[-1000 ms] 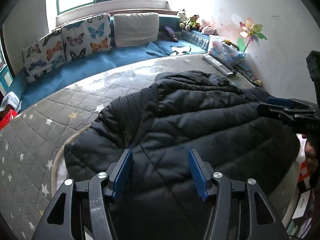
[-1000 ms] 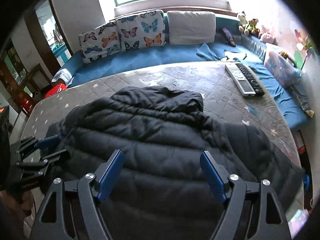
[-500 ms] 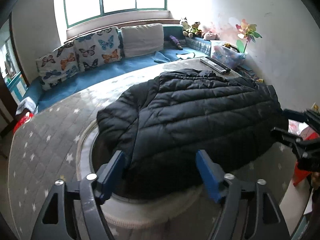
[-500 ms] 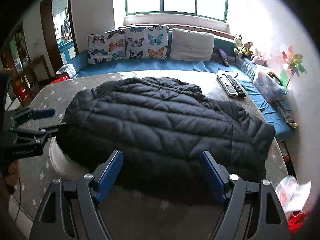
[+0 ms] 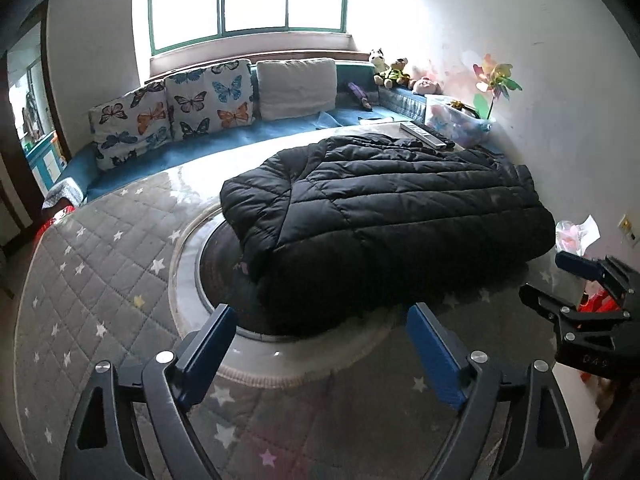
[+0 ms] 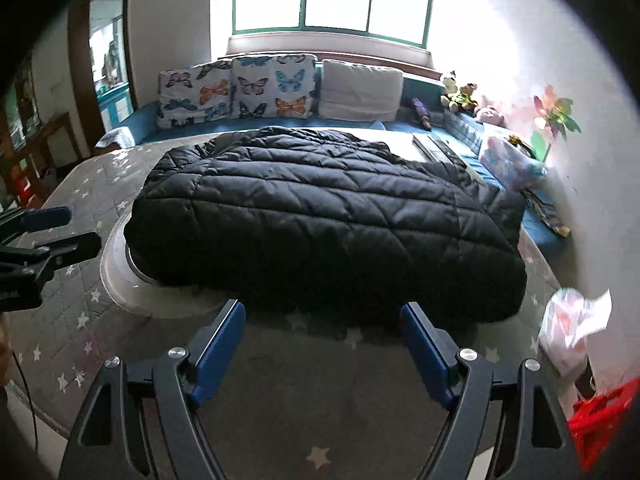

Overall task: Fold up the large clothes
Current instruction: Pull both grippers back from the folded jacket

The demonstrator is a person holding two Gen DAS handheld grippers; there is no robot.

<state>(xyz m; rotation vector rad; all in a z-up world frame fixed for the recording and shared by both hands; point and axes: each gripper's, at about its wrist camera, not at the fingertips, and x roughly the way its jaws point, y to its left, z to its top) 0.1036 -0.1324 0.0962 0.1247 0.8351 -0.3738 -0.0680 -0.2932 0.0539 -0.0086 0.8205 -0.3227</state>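
A black quilted puffer jacket [image 5: 384, 216] lies folded into a thick bundle on the grey star-patterned quilt [image 5: 100, 264], partly over a round tabletop [image 5: 224, 264]. My left gripper [image 5: 320, 320] hangs clear of the jacket's near edge; its jaws are opening and nothing is between them. In the right wrist view the jacket [image 6: 328, 216] fills the middle, and my right gripper [image 6: 322, 316] stands open and empty just before its near hem. Each gripper shows in the other's view: the right gripper [image 5: 560, 276] at the right edge, the left gripper [image 6: 68, 228] at the left edge.
A blue couch [image 5: 224, 148] with butterfly cushions [image 5: 208, 100] and a white pillow [image 5: 296, 88] runs along the back. A remote [image 5: 424, 134], soft toys [image 5: 394, 72], a pinwheel [image 5: 496, 84] and a plastic bag [image 6: 572, 332] sit at the right, against the wall.
Both grippers have pulled back from over the jacket to in front of its near edge. The left jaws have spread wider. The jacket lies still.
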